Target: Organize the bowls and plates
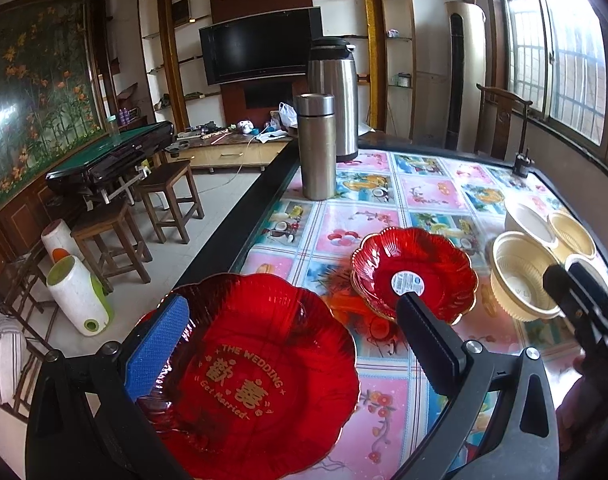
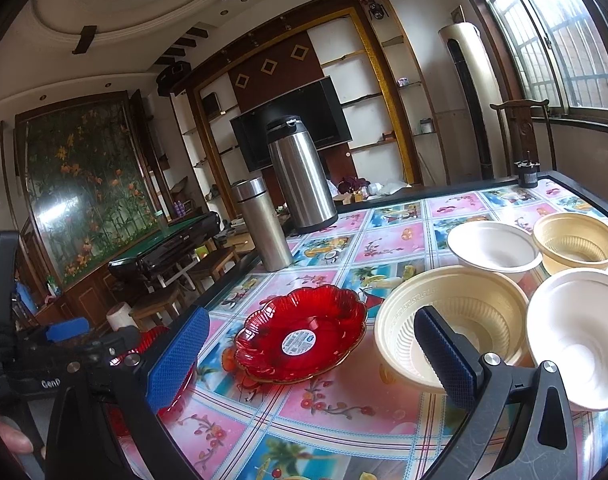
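While the left gripper (image 1: 288,336) hovers with fingers spread wide, a large red plate (image 1: 256,376) (gold "THE WEDDING" lettering) lies between them at the table's (image 1: 384,408) near-left edge; contact with the blue pad cannot be told. At 1 o'clock from it sits a smaller red plate (image 2: 300,334) bearing a round sticker. The right gripper (image 2: 308,354) is likewise spread, holding nothing. At 3 o'clock of the small plate stands a cream ribbed bowl (image 2: 450,312); further right, two white bowls (image 2: 492,248) and another cream bowl (image 2: 576,246). At 11 o'clock: a steel flask (image 2: 262,226) and a steel jug (image 2: 302,176).
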`<state>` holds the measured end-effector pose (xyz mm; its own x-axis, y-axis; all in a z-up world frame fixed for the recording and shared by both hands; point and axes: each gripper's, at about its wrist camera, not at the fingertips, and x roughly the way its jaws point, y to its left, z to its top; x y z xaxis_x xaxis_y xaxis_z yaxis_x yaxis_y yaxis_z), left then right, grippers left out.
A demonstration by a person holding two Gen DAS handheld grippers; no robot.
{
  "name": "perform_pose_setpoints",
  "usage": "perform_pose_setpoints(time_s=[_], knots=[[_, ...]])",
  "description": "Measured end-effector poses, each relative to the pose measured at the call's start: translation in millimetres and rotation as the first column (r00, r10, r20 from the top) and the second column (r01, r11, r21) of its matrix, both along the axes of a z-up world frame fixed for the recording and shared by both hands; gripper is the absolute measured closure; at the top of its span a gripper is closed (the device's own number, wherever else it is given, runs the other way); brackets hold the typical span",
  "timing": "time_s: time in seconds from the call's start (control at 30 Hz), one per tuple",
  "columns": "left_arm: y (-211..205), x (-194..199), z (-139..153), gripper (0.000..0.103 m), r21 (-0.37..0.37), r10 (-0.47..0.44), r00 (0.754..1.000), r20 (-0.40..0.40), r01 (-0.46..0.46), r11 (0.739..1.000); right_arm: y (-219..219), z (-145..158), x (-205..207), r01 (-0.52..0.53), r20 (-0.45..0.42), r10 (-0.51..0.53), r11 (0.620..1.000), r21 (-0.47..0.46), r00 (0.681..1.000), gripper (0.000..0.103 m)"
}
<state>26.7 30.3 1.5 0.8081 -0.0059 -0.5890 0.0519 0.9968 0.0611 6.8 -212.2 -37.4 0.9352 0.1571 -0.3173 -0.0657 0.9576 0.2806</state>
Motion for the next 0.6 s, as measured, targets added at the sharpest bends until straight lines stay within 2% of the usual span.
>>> perform_pose_setpoints(time_s=[0.27,0.37,0.43,0.5,0.6], knots=[[11.3,2.1,10.8,0.000,-0.041,-0.008,1.000,-0.008,0.008,0.999,12.4,7.5,-2.3,0.007,0.009,-0.007,1.000,-0.027,1.000,0.000],[12.6,4.0,14.9,0.016,-0.045,-0.010,1.000,-0.010,0.009,0.999,17.0,9.4,-3.8,0.001,0.001,-0.001,1.000,-0.020,1.000,0.000],[12.5,9.3,16.4,0.033,-0.046,-0.019,0.999,-0.031,0.017,0.999,17.1,9.1,-3.2,-0.002,-0.012,0.002,1.000,0.000,1.000,0.000],[12.1,13.9,17.4,0.041,-0.047,-0.024,0.999,-0.048,0.021,0.999,17.4,7.0,-0.2,0.006,-0.047,-0.005,1.000,0.015,0.999,0.002],[9.8,23.2,20.6,0.042,-0.036,-0.033,0.998,-0.058,0.031,0.999,14.9,1.7,6.0,0.005,-0.100,0.001,0.998,0.061,0.995,0.008]])
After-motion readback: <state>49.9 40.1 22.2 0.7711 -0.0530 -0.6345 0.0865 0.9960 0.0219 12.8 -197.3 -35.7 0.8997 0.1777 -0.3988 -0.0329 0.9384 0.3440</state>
